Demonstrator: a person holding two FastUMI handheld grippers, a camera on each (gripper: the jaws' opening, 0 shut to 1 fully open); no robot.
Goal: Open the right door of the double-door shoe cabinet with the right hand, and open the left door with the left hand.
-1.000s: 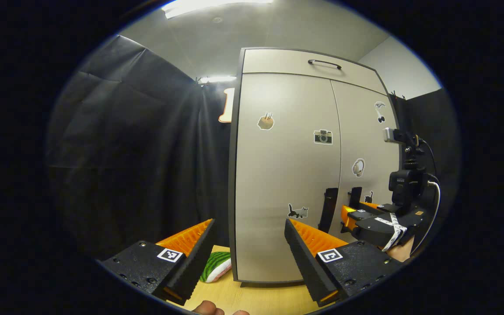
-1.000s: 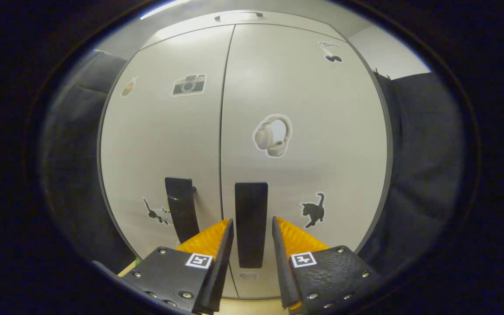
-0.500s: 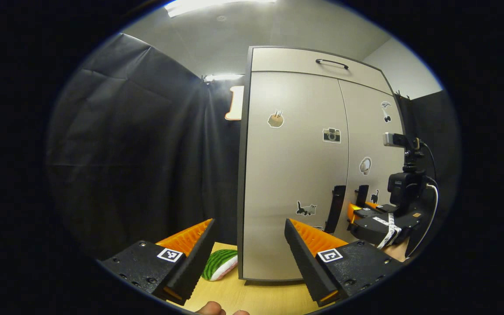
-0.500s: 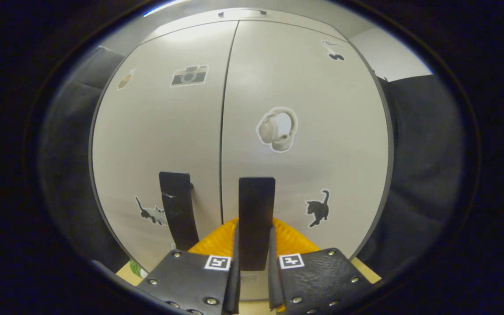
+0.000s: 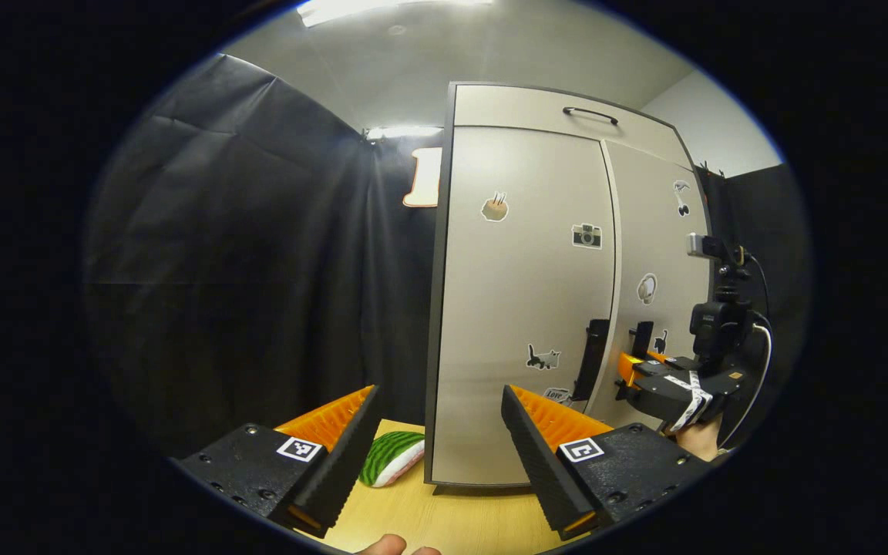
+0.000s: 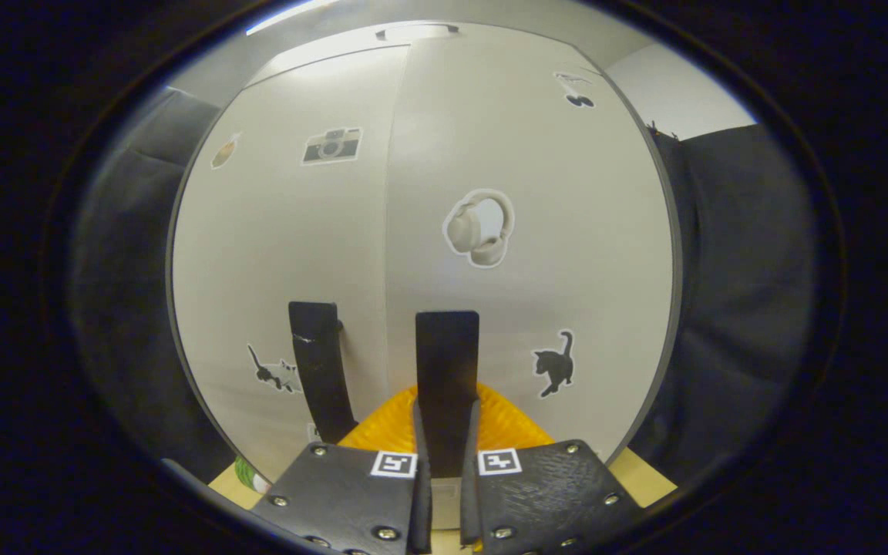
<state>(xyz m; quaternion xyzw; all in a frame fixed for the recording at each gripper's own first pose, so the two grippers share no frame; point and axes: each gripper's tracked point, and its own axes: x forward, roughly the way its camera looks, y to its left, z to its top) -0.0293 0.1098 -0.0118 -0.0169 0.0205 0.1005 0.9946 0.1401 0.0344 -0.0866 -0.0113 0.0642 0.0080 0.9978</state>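
Right gripper [image 6: 442, 432] now clamped on right handle [image 6: 447, 370], right door [image 6: 536, 231] cracked off the seam since a second ago; left gripper [image 5: 436, 432] open, well short of left handle [image 5: 592, 358]

Each gripper has black finger bodies with silver screws and a small square black-and-white marker on top, and the inner faces are orange and ribbed. The left gripper [image 5: 438, 420] and the right gripper [image 6: 444, 462] look the same in this. Seen from the left gripper view at about 3 o'clock, the right gripper carries a black camera mount, white tape and a white cable.
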